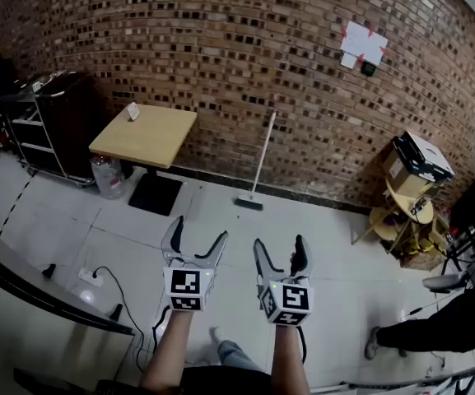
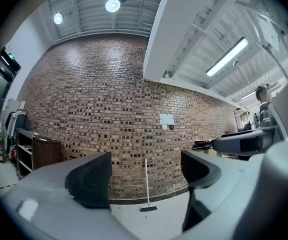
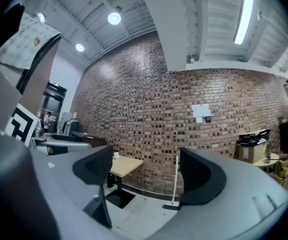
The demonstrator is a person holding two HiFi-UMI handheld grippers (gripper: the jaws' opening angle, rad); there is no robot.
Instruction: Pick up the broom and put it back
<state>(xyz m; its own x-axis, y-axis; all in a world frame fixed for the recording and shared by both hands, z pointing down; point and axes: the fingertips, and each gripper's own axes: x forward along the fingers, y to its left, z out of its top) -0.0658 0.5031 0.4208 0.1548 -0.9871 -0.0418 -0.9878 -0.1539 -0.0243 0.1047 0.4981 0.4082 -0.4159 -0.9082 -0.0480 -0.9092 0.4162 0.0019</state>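
Leaning on the brick wall [image 1: 221, 64] so it won't fall, the broom [image 1: 258, 161] waits far ahead of the left gripper [image 1: 200, 230] and right gripper [image 1: 279, 245], both spread wide, empty.

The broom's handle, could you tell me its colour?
White; the broom handle shows best in the head view.

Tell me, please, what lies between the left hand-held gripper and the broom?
Only bare floor, as the head view shows; the broom stands against the brick wall beyond.
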